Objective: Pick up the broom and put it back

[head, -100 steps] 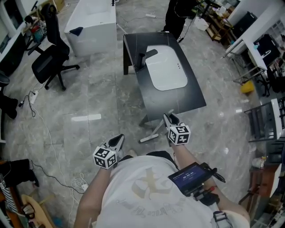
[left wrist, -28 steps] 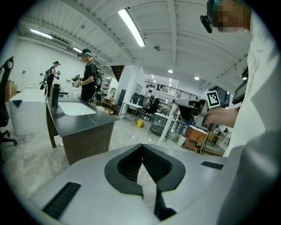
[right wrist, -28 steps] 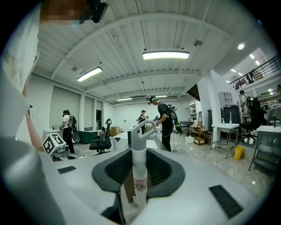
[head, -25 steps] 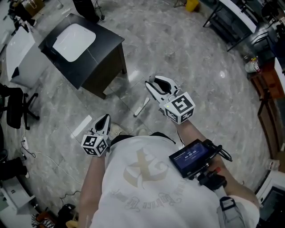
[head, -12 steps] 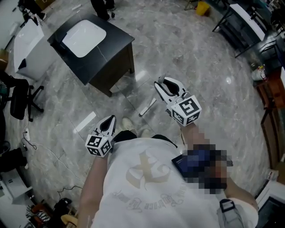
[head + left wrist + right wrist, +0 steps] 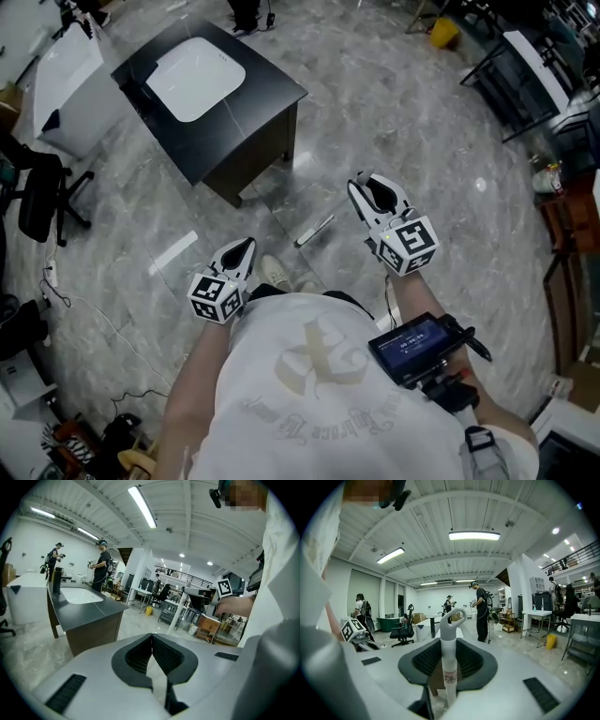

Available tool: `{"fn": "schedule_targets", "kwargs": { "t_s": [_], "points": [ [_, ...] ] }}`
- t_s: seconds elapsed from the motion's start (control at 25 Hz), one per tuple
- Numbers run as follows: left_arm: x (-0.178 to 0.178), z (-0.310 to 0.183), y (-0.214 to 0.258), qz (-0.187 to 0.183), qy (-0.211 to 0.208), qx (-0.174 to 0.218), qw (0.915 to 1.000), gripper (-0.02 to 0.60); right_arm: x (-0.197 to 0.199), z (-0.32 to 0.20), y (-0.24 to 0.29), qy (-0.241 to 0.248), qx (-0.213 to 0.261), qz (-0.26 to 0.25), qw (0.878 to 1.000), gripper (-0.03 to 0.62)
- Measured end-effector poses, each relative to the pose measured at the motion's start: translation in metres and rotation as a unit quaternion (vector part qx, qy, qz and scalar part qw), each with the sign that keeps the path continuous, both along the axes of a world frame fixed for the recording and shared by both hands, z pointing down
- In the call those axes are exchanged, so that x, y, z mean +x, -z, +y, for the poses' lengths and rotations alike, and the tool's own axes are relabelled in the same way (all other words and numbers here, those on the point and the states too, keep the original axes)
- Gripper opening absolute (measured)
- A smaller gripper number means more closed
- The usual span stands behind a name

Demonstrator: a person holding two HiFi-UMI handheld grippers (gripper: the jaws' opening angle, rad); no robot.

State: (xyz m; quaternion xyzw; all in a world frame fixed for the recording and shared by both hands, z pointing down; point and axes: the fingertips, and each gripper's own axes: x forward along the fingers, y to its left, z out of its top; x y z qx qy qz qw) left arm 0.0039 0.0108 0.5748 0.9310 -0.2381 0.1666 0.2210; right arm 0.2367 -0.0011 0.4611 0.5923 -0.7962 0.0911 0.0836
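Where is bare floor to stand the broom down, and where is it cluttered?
Bare grey marble floor spreads between the black table with a white basin and the metal racks at right, ahead of the right gripper holding the white broom handle. Crowded at left: black office chair, white cables.

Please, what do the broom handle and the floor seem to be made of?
Broom handle: probably plastic or painted metal, smooth and pale grey, with a moulded hanging loop at its end. Floor: looks like polished stone or stone-look tile, judging by grey veining, joint lines and glossy light reflections.
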Motion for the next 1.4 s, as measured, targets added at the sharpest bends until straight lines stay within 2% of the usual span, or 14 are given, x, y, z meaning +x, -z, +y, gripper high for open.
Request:
{"fn": "schedule_targets", "kwargs": {
  "t_s": [0.68, 0.88, 1.16, 1.4],
  "points": [
    [-0.013, -0.081, -0.009, 0.022, -0.005, -0.01, 0.9997, 0.012, 0.001, -0.086, -0.024, -0.011, -0.032, 0.034, 0.999, 0.107],
    [-0.029, -0.093, -0.011, 0.021, 0.008, -0.013, 0.9997, 0.012, 0.005, -0.109, -0.036, -0.018, -0.046, 0.04, 0.998, 0.107],
    [-0.046, -0.108, -0.016, 0.009, 0.038, -0.024, 0.999, 0.012, 0.004, -0.143, -0.047, 0.003, -0.062, 0.053, 0.997, 0.107],
    [-0.042, -0.118, -0.02, 0.004, 0.066, -0.036, 0.9972, 0.012, 0.004, -0.149, -0.071, 0.022, -0.099, 0.067, 0.993, 0.107]
  ]
}}
